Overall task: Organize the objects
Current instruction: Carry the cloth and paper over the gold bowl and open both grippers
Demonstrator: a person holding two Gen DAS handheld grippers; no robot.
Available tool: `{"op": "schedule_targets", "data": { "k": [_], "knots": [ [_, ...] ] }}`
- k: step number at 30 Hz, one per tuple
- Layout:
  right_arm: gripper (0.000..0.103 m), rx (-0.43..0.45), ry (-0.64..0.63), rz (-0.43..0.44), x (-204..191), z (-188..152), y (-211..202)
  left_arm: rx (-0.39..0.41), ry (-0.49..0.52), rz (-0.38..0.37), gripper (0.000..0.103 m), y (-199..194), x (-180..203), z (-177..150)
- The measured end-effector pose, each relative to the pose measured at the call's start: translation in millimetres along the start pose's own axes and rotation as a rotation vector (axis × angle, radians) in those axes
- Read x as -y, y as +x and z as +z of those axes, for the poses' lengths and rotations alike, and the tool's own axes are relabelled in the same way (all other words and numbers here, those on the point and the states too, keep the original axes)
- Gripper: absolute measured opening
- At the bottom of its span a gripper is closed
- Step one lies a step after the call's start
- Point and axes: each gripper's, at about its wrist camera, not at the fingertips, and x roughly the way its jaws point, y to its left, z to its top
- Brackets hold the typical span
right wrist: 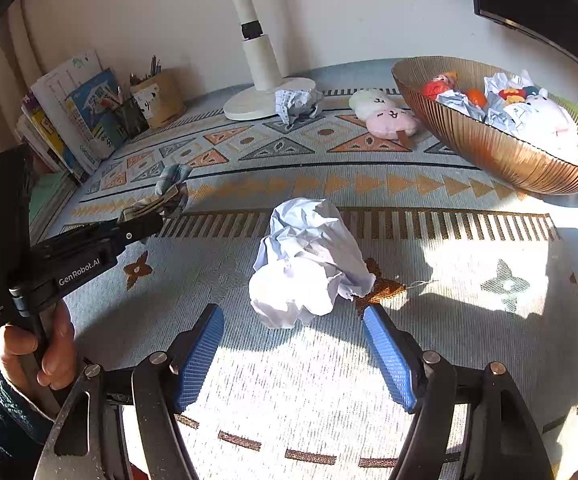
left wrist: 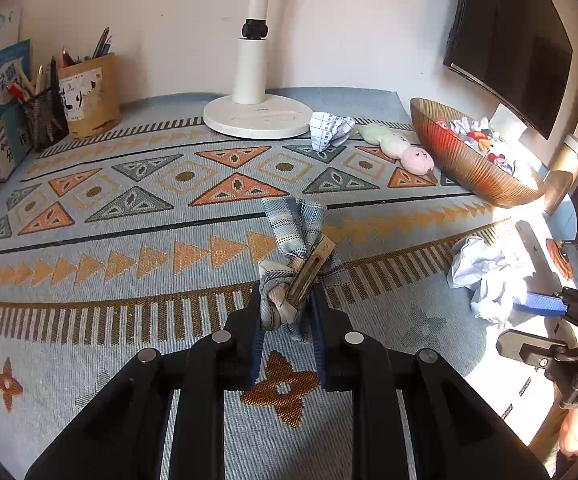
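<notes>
My left gripper point(left wrist: 287, 304) is shut on a blue plaid fabric bow with a brass hair clip point(left wrist: 295, 240), held just above the patterned cloth. The right wrist view shows that same bow point(right wrist: 171, 186) at the tip of the left gripper point(right wrist: 149, 218), which a hand holds. A crumpled white paper ball point(right wrist: 309, 264) lies on the cloth, its near edge between the tips of my right gripper point(right wrist: 293, 318). That gripper's jaws stand wide open and the blue pads do not touch the paper. The left wrist view shows the paper ball point(left wrist: 485, 276) at the right.
A copper ribbed bowl point(right wrist: 485, 142) at the back right holds small toys and crumpled papers. Beside it lie a pastel plush toy point(right wrist: 385, 114) and a crumpled grid paper point(right wrist: 295, 102). A white lamp base point(left wrist: 257, 118), pen holders point(left wrist: 45, 118) and books stand along the wall.
</notes>
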Motion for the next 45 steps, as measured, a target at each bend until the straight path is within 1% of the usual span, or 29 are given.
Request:
{"op": "schedule_targets", "data": {
  "k": [1,2,5,8,10,11,12,14,15,20,23,25,27,28,31,32,33,34,35,36,38,39,40,43,45],
  "knots": [
    [0.078,0.017,0.011,-0.022,-1,3,-2,0.006,0.003,-0.006,0.018,-1,1,0],
    [0.083,0.029,0.022,-0.043,-1,6,-2,0.014,0.000,-0.013,0.018,-3,0,-1],
    [0.084,0.039,0.026,-0.037,-3,12,1,0.025,-0.033,-0.027,0.018,-5,-7,-1],
    [0.084,0.033,0.021,-0.053,-9,14,10,0.024,-0.052,-0.015,0.018,-5,-10,-1],
    [0.081,0.031,0.014,-0.060,-12,12,15,0.025,-0.044,0.003,0.018,-5,-8,-1],
    [0.074,0.024,0.010,-0.060,-12,11,18,0.024,-0.039,0.014,0.018,-4,-7,-1],
    [0.063,0.012,0.005,-0.052,-13,10,20,0.023,-0.034,0.023,0.018,-4,-6,-1],
    [0.054,0.009,0.012,-0.012,-14,6,21,0.024,-0.031,0.035,0.018,-4,-5,-1],
    [0.051,0.016,0.016,0.003,-13,5,19,0.026,-0.033,0.039,0.018,-4,-6,-1],
    [0.051,0.051,0.017,0.052,-15,-4,7,0.051,-0.055,0.057,0.018,-10,-9,-2],
    [0.051,0.080,0.021,0.057,-15,-12,4,0.073,-0.069,0.058,0.018,-14,-13,-2],
    [0.051,0.075,0.035,0.058,-14,-16,8,0.086,-0.078,0.049,0.018,-16,-16,-2],
    [0.051,0.049,0.068,0.091,-10,-18,14,0.092,-0.082,0.036,0.018,-17,-17,-1],
    [0.051,0.060,0.074,0.093,-9,-18,14,0.094,-0.083,0.032,0.018,-18,-17,-2],
    [0.051,0.055,0.060,0.078,-12,-16,15,0.098,-0.082,0.023,0.018,-18,-17,-1],
    [0.053,0.046,0.050,0.076,-14,-16,16,0.098,-0.082,0.021,0.018,-18,-17,-1],
    [0.061,0.038,0.040,0.081,-16,-15,17,0.098,-0.082,0.018,0.018,-18,-17,-1],
    [0.065,0.030,0.033,0.088,-18,-15,17,0.098,-0.081,0.013,0.018,-18,-18,-1],
    [0.070,0.026,0.020,0.077,-21,-14,17,0.101,-0.080,0.008,0.018,-19,-18,-1],
    [0.073,0.023,0.000,0.053,-25,-14,17,0.104,-0.079,0.004,0.018,-20,-17,-2],
    [0.073,0.018,-0.045,-0.005,-30,-15,17,0.111,-0.079,0.001,0.018,-20,-17,-2],
    [0.073,0.018,-0.051,-0.017,-29,-15,16,0.113,-0.081,-0.002,0.018,-21,-18,-2],
    [0.073,0.018,-0.042,-0.008,-27,-14,16,0.113,-0.082,-0.006,0.018,-21,-19,-2],
    [0.074,0.015,0.005,0.054,-21,-6,15,0.108,-0.082,-0.010,0.018,-20,-19,-2],
    [0.079,0.012,0.023,0.051,-22,-2,18,0.106,-0.079,-0.009,0.018,-19,-18,-2]
  ]
}}
